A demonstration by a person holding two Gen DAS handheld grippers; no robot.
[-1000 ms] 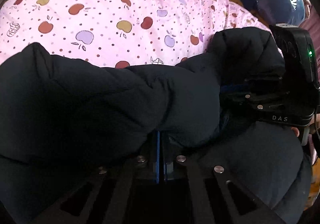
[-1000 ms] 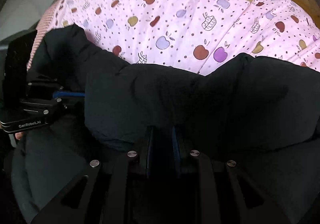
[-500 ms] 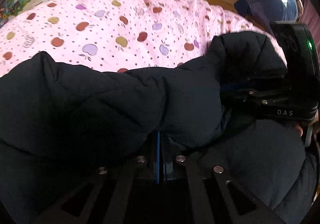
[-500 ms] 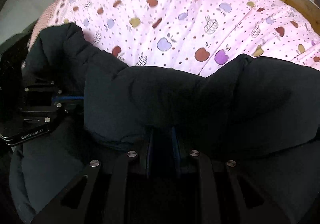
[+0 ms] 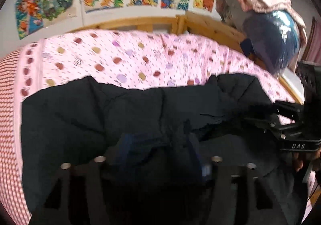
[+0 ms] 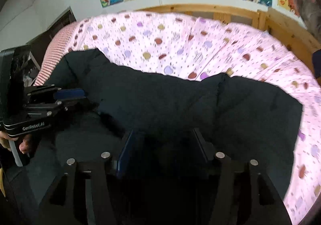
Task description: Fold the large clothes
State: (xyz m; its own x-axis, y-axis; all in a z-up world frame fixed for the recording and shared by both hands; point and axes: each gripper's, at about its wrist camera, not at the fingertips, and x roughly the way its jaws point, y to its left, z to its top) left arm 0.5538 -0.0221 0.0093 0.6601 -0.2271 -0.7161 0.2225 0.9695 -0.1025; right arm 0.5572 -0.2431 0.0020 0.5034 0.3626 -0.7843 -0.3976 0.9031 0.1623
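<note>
Both tools have just been opening. In the right wrist view the right tool has its blue-lined fingers standing well apart over the dark fabric, with nothing pressed between the pads; in the left wrist view the left tool is blurred, but its jaws also stand apart and the cloth between them looks loose rather than pinched. The thing being folded is a black puffer jacket, lying in a thick, doubled-over band across the near part of the bed, on a pink sheet printed with apples. Judging from the open jaws and the padded layer lying on top of another, a fold has just been laid down and let go, so this looks like the release at the end of one fold rather than a grasp. The next move would call for finding a fresh edge, probably one end of the band, and carrying it across; the padding is bulky and springy, so the fold may puff back open unless it is pressed flat. No box, basket or other container shows; only a heap of bedding or bags sits beyond the wooden bed frame.
</note>
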